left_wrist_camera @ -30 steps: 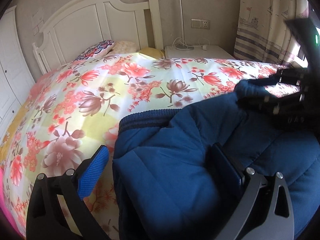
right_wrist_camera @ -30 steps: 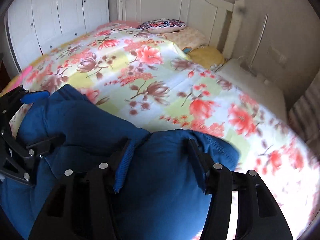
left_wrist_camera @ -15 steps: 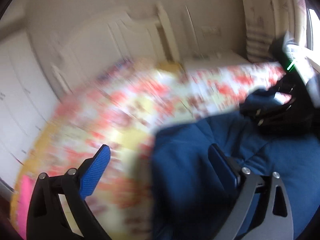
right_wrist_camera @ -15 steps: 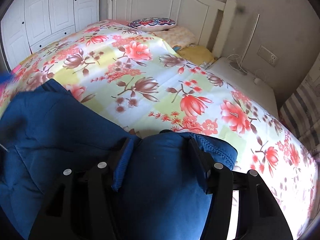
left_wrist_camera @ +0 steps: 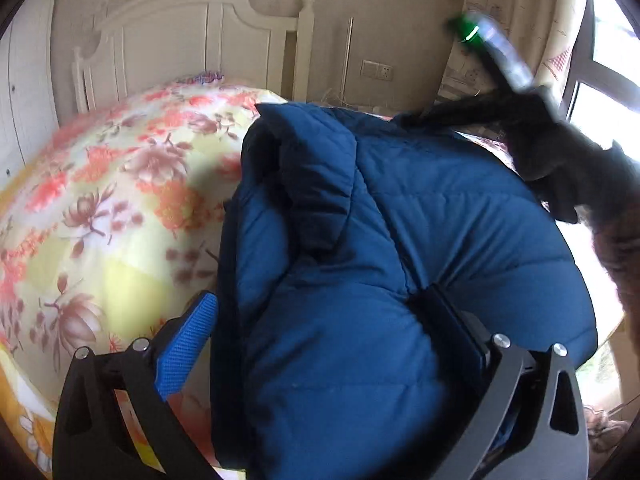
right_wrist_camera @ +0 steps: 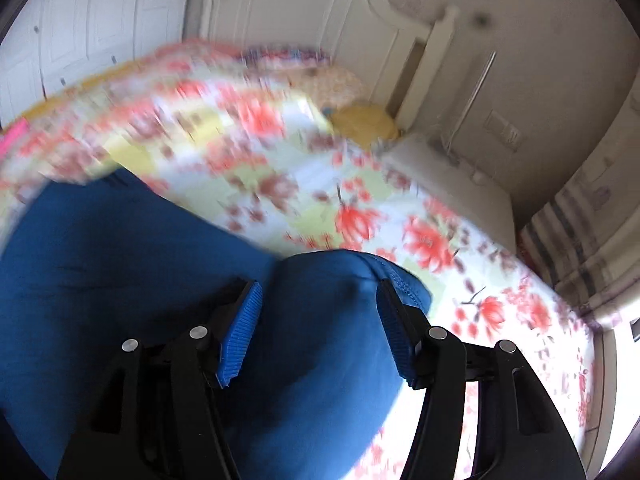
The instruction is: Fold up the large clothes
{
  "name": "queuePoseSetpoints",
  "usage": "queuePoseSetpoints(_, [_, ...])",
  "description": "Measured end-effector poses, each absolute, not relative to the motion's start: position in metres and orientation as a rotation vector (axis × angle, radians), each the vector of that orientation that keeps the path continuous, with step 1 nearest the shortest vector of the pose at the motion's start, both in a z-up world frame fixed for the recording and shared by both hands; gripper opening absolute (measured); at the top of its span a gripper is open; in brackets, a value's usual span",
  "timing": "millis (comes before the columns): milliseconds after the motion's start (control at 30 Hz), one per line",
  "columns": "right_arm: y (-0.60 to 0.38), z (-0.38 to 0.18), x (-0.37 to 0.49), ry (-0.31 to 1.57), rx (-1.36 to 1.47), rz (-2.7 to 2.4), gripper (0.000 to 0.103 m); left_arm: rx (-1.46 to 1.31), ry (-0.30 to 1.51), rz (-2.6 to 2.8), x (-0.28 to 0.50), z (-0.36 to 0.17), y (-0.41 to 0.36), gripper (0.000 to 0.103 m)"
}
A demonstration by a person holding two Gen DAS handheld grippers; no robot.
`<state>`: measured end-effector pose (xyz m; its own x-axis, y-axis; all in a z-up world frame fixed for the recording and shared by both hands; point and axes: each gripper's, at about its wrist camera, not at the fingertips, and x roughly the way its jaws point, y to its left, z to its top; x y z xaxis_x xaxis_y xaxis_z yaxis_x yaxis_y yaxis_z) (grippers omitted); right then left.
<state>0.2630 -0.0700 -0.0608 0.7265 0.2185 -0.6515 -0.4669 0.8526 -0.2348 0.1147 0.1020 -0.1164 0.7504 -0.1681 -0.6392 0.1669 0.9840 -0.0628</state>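
A dark blue padded jacket (left_wrist_camera: 400, 220) hangs bunched in front of the flowered bed. My left gripper (left_wrist_camera: 320, 324) has its fingers spread wide around a thick fold of it. The blue left pad (left_wrist_camera: 186, 346) lies beside the jacket's edge and the right finger (left_wrist_camera: 452, 320) presses into the padding. My right gripper (right_wrist_camera: 320, 320) is shut on another thick fold of the jacket (right_wrist_camera: 140, 264), its blue pads (right_wrist_camera: 240, 332) on both sides of the bulge. The right gripper shows blurred at the upper right of the left wrist view (left_wrist_camera: 532, 120).
The bed has a floral cover (left_wrist_camera: 100, 208) and a white headboard (left_wrist_camera: 192, 36). A white bedside table (right_wrist_camera: 448, 184) stands by the wall. A striped curtain (right_wrist_camera: 576, 232) and a window (left_wrist_camera: 612, 52) are to the right. White wardrobe doors (right_wrist_camera: 80, 32) stand on the left.
Both grippers have lifted the jacket off the bed and swung it. The left gripper has turned rightward toward the window. The right view is now blurred by motion.
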Motion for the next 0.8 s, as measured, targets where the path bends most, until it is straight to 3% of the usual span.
queuePoseSetpoints(100, [-0.070, -0.044, 0.218, 0.594, -0.397, 0.484, 0.055, -0.006, 0.696, -0.194, 0.116, -0.119, 0.102, 0.101])
queuePoseSetpoints(200, [-0.058, -0.086, 0.207, 0.694, -0.493, 0.506, 0.059, -0.033, 0.693, -0.196, 0.114, -0.122, 0.104, 0.101])
queuePoseSetpoints(267, [-0.069, -0.104, 0.212, 0.700, -0.389, 0.522, 0.062, -0.036, 0.694, -0.184, 0.114, -0.122, 0.105, 0.101])
queuePoseSetpoints(500, [-0.090, -0.073, 0.146, 0.599, -0.343, 0.546, 0.061, 0.003, 0.695, -0.159, 0.112, -0.118, 0.103, 0.101])
queuePoseSetpoints(633, [-0.107, -0.098, 0.098, 0.597, -0.380, 0.537, 0.062, -0.039, 0.698, -0.169, 0.110, -0.120, 0.105, 0.101])
queuePoseSetpoints(800, [-0.151, -0.100, 0.082, 0.689, -0.117, 0.603, 0.065, -0.051, 0.735, -0.157, 0.108, -0.111, 0.103, 0.101])
